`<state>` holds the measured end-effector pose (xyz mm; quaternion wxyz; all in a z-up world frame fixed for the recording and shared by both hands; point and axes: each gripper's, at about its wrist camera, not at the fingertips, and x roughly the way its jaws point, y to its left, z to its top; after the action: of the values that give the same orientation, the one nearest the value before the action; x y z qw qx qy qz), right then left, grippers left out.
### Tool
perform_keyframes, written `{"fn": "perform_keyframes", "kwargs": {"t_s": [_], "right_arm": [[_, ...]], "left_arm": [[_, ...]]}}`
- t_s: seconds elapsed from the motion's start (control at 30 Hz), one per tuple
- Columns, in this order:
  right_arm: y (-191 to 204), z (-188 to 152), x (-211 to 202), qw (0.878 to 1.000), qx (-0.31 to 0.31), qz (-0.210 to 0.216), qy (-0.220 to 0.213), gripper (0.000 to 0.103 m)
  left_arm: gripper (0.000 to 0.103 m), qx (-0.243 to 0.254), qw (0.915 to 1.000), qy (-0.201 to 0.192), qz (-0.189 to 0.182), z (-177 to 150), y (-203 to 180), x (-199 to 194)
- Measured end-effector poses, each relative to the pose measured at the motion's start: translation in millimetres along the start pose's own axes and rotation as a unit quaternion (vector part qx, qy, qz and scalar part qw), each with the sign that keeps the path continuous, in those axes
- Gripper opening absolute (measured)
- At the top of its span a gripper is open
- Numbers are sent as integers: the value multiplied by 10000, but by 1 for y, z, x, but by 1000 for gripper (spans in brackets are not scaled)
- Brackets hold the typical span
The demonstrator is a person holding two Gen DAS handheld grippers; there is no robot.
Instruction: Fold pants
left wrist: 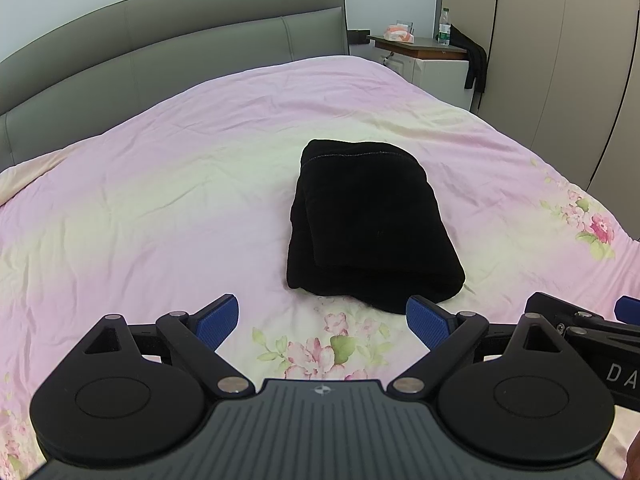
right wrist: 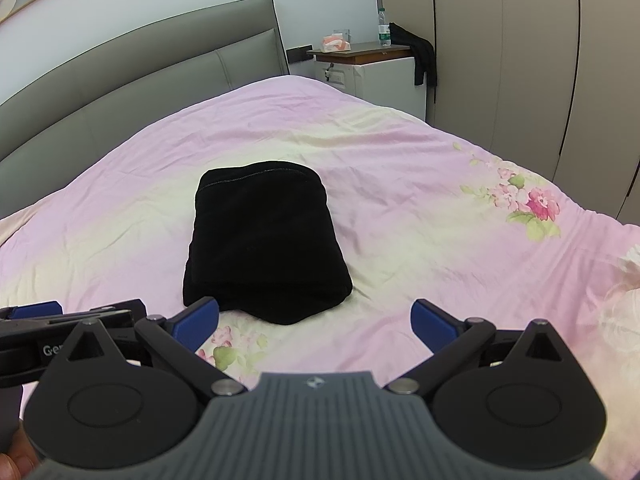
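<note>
The big bed (left wrist: pixel 160 200) fills most of both views, with a pink and pale yellow cover (right wrist: pixel 400 200) that has flowers printed near its edges. A grey padded headboard (left wrist: pixel 160 48) stands at the far end. Tall cupboard doors (right wrist: pixel 520 60) run along the right side of the room. In the middle of the bed lie the black pants (left wrist: pixel 368 220), folded into a thick, neat bundle with a stitched edge at the far end. The left gripper (left wrist: pixel 322 322) is just in front of the pants, and its two blue pads (left wrist: pixel 218 322) are spread wide apart with nothing between them, touching nothing. The right gripper (right wrist: pixel 314 322) is the same: its blue fingers (right wrist: pixel 434 322) are wide apart and hold nothing, with the pants lying just past them. Each gripper shows at the edge of the other's view, and they sit close side by side. On that black side piece you can read the letters "DA" in the left view and "Ge" in the right view; the rest is cut off. Beside the bed stands a white nightstand (right wrist: pixel 384 76) with a brown top. A dark cloth (right wrist: pixel 420 56) hangs over its corner. On top stand a clear bottle (left wrist: pixel 444 26) with a green label, too small to read, and a small pink and white packet (right wrist: pixel 336 45).
</note>
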<state>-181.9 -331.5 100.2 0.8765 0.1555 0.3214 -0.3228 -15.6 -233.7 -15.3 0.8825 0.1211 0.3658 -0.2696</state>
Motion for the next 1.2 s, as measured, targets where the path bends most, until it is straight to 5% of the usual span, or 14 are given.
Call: {"fn": "perform_keyframes", "kwargs": {"t_s": [1.2], "right_arm": [[-1, -5, -3, 10000, 65, -43, 10, 98]], "left_arm": [[103, 88, 10000, -33, 29, 0, -2, -1]]}}
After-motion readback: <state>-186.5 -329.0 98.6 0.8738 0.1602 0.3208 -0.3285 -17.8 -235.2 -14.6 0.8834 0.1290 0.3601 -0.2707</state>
